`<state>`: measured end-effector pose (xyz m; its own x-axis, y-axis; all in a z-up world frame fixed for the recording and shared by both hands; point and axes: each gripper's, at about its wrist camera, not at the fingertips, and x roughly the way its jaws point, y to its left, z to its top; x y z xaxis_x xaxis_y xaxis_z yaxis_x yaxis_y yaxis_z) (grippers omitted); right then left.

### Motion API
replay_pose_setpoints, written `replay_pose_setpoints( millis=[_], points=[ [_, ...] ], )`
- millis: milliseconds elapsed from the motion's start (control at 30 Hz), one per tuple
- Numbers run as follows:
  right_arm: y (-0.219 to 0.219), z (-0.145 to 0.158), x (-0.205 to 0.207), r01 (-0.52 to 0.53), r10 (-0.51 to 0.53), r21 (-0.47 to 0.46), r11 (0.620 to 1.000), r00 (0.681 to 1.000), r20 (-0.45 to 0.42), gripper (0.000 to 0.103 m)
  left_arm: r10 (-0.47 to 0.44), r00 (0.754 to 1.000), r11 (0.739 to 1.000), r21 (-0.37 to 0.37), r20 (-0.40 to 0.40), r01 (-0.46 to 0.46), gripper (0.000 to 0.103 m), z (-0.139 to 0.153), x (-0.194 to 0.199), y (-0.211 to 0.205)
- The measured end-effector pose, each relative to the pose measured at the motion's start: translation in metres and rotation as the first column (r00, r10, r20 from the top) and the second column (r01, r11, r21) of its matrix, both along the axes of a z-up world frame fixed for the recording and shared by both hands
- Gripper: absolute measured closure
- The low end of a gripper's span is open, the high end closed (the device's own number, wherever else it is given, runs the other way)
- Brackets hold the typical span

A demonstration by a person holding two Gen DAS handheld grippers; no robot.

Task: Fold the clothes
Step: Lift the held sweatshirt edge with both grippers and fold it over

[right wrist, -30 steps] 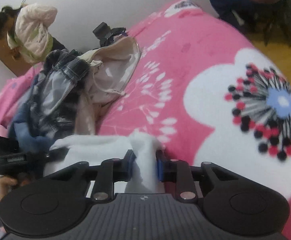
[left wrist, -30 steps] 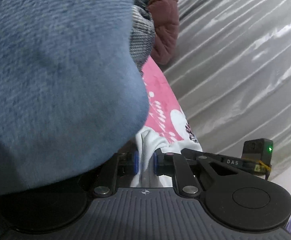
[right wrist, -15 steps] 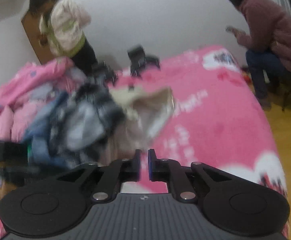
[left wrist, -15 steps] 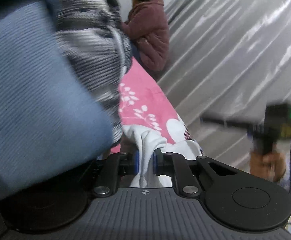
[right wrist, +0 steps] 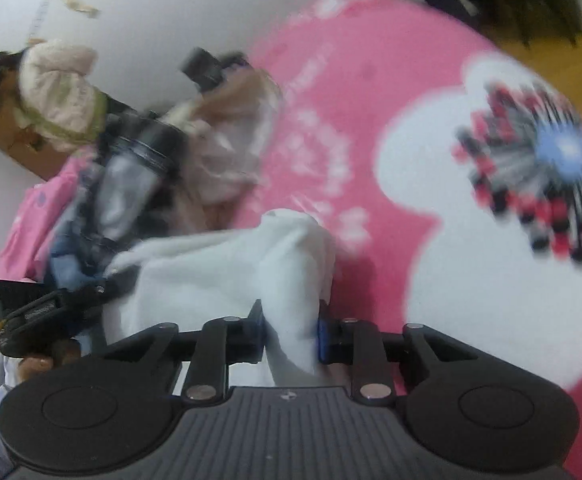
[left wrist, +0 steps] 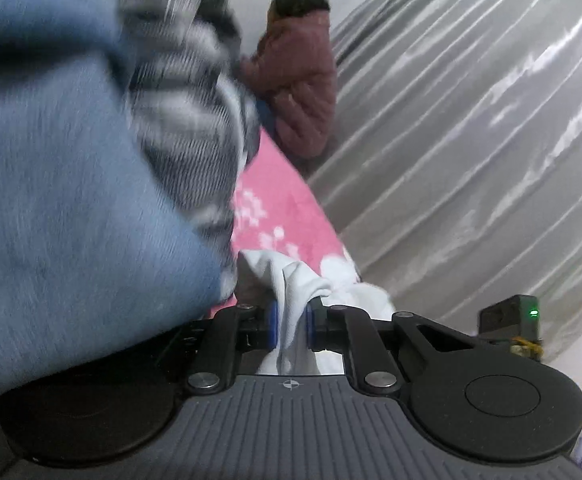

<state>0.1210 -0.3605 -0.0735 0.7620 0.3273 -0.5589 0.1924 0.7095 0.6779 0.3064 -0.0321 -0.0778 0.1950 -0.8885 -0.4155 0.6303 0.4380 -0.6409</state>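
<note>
Pinching the white fleece garment, left tongs clamped and right tongs closing, folding barely begun, unfolded clothes heap at ten o'clock.

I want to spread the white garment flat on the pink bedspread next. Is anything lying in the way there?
Partly. The white garment hangs between both grippers. To its right the pink bedspread shows bare, but a pile of clothes crowds its left side, and a blue garment presses close beside the left gripper.

2 grippers, 1 white garment, maybe 2 people.
</note>
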Motion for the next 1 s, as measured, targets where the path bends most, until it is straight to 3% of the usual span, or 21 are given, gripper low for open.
replay_pose_setpoints(
  millis=[133, 233, 333, 367, 533, 667, 700, 767, 833, 933, 1000],
  points=[
    [-0.006, 0.035, 0.028, -0.021, 0.033, -0.130, 0.991, 0.996, 0.089, 0.078, 0.029, 0.999, 0.999, -0.029, 0.033, -0.028, 0.093, 0.011, 0.016, -0.007],
    [0.008, 0.051, 0.047, -0.099, 0.136, -0.303, 0.948, 0.985, 0.103, 0.077, -0.029, 0.982, 0.998, 0.053, 0.186, 0.020, 0.093, 0.013, 0.003, -0.009],
    [0.028, 0.046, 0.038, -0.161, 0.224, -0.478, 0.864, 0.971, 0.078, 0.077, -0.135, 0.906, 0.982, 0.178, 0.401, 0.067, 0.092, 0.022, -0.034, -0.007],
    [0.033, 0.044, 0.033, -0.171, 0.241, -0.523, 0.835, 0.968, 0.069, 0.077, -0.162, 0.885, 0.976, 0.203, 0.435, 0.079, 0.092, 0.025, -0.043, -0.005],
    [0.067, 0.052, -0.003, -0.171, 0.324, -0.731, 0.660, 0.944, 0.071, 0.076, -0.226, 0.816, 0.957, 0.277, 0.532, 0.084, 0.092, 0.041, -0.083, 0.005],
    [0.094, 0.064, -0.034, -0.165, 0.414, -0.830, 0.532, 0.906, 0.085, 0.076, -0.226, 0.783, 0.954, 0.295, 0.579, 0.057, 0.093, 0.052, -0.110, 0.016],
    [0.100, 0.067, -0.044, -0.173, 0.442, -0.849, 0.500, 0.894, 0.078, 0.076, -0.239, 0.759, 0.950, 0.306, 0.605, 0.055, 0.093, 0.054, -0.121, 0.020],
    [0.115, 0.069, -0.066, -0.171, 0.484, -0.888, 0.428, 0.872, 0.065, 0.076, -0.289, 0.681, 0.937, 0.345, 0.673, 0.057, 0.093, 0.055, -0.151, 0.032],
    [0.131, 0.069, -0.088, -0.156, 0.521, -0.925, 0.347, 0.852, 0.052, 0.076, -0.331, 0.627, 0.923, 0.380, 0.706, 0.060, 0.093, 0.056, -0.174, 0.037],
    [0.150, 0.063, -0.122, -0.127, 0.569, -0.962, 0.241, 0.822, 0.034, 0.076, -0.347, 0.603, 0.916, 0.398, 0.718, 0.053, 0.093, 0.053, -0.196, 0.051],
    [0.160, 0.059, -0.142, -0.105, 0.592, -0.972, 0.210, 0.805, 0.041, 0.076, -0.363, 0.585, 0.908, 0.417, 0.725, 0.046, 0.093, 0.049, -0.211, 0.059]
  ],
)
